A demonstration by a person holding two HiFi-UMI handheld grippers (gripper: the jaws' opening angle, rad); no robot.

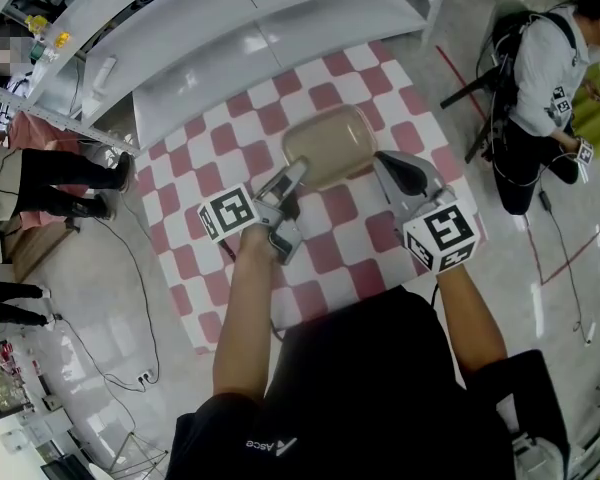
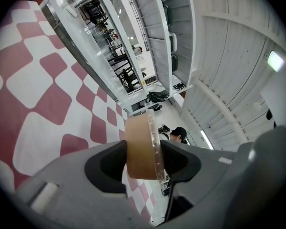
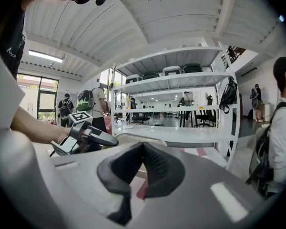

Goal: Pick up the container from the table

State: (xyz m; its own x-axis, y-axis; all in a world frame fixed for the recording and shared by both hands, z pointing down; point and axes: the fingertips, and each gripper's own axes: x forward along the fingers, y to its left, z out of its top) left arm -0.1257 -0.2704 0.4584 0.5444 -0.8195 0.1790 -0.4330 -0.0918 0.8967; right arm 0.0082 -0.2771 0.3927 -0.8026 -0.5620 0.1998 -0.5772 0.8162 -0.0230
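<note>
Along the counter's (image 1: 345, 240) left edge a few people stand on the shiny floor beside a cable. The counter itself wears a red and white checked cloth. The person leans over its near edge with both arms out. The left tongs (image 2: 142, 152) are pinching the container (image 1: 330, 143), one pad on its tan underside and the other against the clear rim. The container is a see-through tub with rounded corners, and it sits over the middle of the counter towards the far edge. I cannot tell whether its base touches the cloth. Just to the right of the container, the right tongs (image 3: 142, 149) are pressed together with nothing between them. Beyond the far edge stands a white shelf rack (image 1: 230, 38). Off the right-hand corner, another person (image 1: 545, 78) in a white top bends forward.
</note>
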